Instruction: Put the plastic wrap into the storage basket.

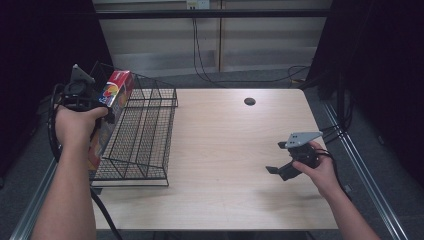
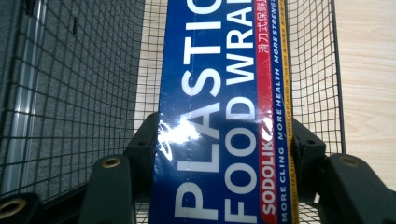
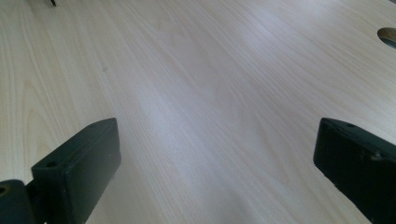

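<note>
Glossy box (image 2: 219, 116); black wire basket (image 1: 145, 135); pale matt wood table (image 1: 225, 165).

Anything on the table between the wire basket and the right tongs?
Nothing: in the high view, bare table lies between the basket and the right tongs.

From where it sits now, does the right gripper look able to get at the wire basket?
Probably yes. The right gripper, its tongs open, hovers over bare table with nothing between it and the wire basket, whose near side is unobstructed.
</note>
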The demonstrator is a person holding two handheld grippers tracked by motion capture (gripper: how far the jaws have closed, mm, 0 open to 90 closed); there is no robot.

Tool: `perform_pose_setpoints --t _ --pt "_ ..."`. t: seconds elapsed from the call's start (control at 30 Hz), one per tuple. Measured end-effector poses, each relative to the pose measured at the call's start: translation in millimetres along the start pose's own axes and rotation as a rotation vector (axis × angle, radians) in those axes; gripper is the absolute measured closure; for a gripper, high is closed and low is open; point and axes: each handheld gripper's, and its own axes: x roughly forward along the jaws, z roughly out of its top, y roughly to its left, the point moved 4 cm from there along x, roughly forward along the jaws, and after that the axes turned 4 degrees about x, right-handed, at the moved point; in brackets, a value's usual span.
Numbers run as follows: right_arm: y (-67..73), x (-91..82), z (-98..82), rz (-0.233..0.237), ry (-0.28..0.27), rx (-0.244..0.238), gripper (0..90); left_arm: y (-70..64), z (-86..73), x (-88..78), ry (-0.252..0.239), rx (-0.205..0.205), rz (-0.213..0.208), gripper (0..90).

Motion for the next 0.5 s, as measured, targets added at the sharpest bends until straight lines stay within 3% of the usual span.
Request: perform_pose_setpoints --t 0.1,0.13,0.37,0.4,0.47,0.5 --pt "0.1 1.0 -0.4 0.008 0.004 0.0 0.6 2.6 -0.8 -0.3 0.001 -0.008 0.009 42.6" --pt "0.2 1.1 -0.3 0.011 0.004 0.001 0.6 2.2 -1.3 -0.1 0.0 -0.028 0.011 42.6" --pt "0.3 1.2 -0.8 0.007 0.003 0.002 0.6 9.0 -3.4 2.4 0.0 -0.04 0.021 42.6" --pt "0.3 1.2 -0.8 0.007 0.003 0.002 0.6 12.1 -3.4 1.4 0.007 -0.011 0.048 42.6" --pt "0.5 1.5 -0.9 0.009 0.002 0.002 0.6 10.4 -4.3 2.8 -0.002 -0.062 0.023 42.6" --pt "0.4 1.9 -1.2 0.008 0.004 0.001 0.6 11.9 -4.5 3.0 -0.002 -0.058 0.027 42.6"
